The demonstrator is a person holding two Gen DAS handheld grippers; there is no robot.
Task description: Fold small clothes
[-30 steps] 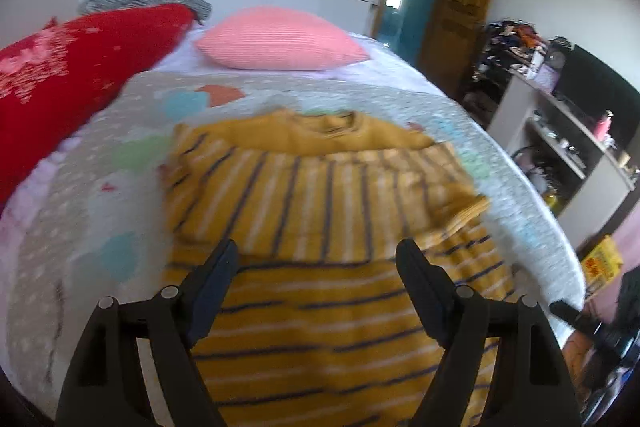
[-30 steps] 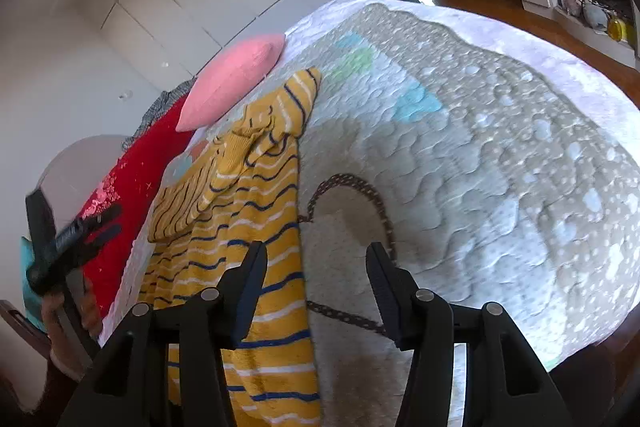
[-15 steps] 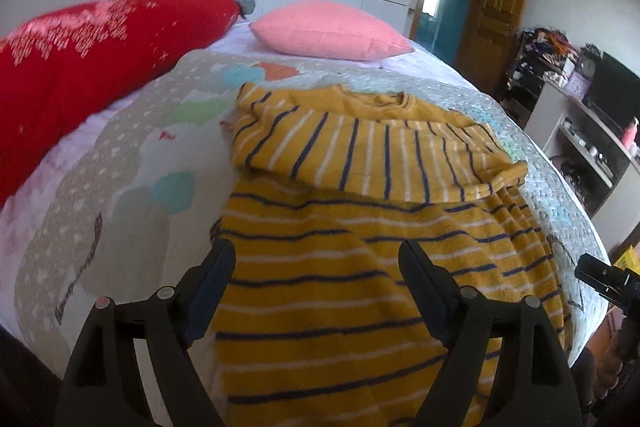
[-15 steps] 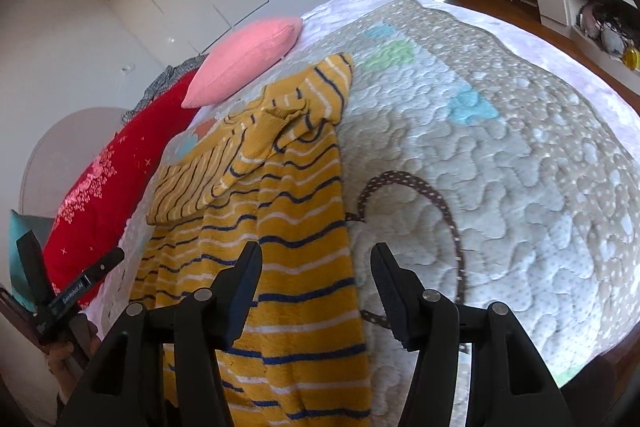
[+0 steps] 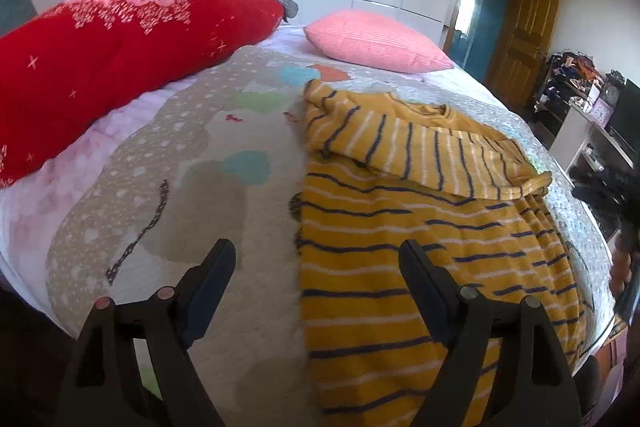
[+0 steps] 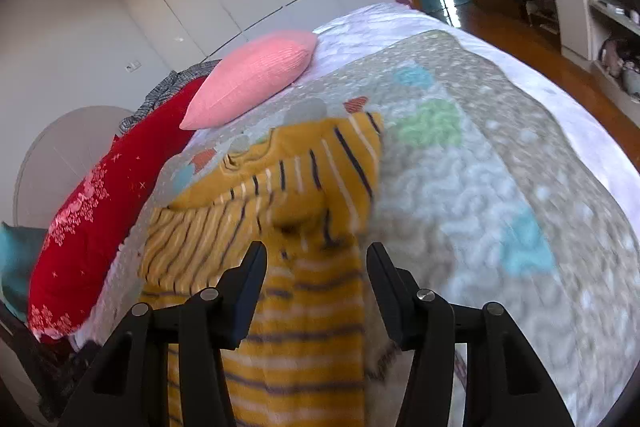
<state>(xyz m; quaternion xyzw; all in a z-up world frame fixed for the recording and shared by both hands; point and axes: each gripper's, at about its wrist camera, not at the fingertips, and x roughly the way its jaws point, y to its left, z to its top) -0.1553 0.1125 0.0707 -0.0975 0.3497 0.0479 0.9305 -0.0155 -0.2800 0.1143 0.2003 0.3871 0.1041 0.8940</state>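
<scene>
sweater: mustard-yellow knit sweater with navy and white stripes [image 5: 420, 247] flat on the bed's quilt, below the pink pillow [image 5: 376, 41] | left gripper [image 5: 316, 267] fingers wide, empty, straddling its edge | right gripper [image 6: 316, 267] half-open, empty, just been closing | I'd pinch both side edges evenly, fold across

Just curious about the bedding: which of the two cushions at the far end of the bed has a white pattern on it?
The red cushion; it carries white flecks and small crosses, while the pink cushion beside it is plain.
</scene>
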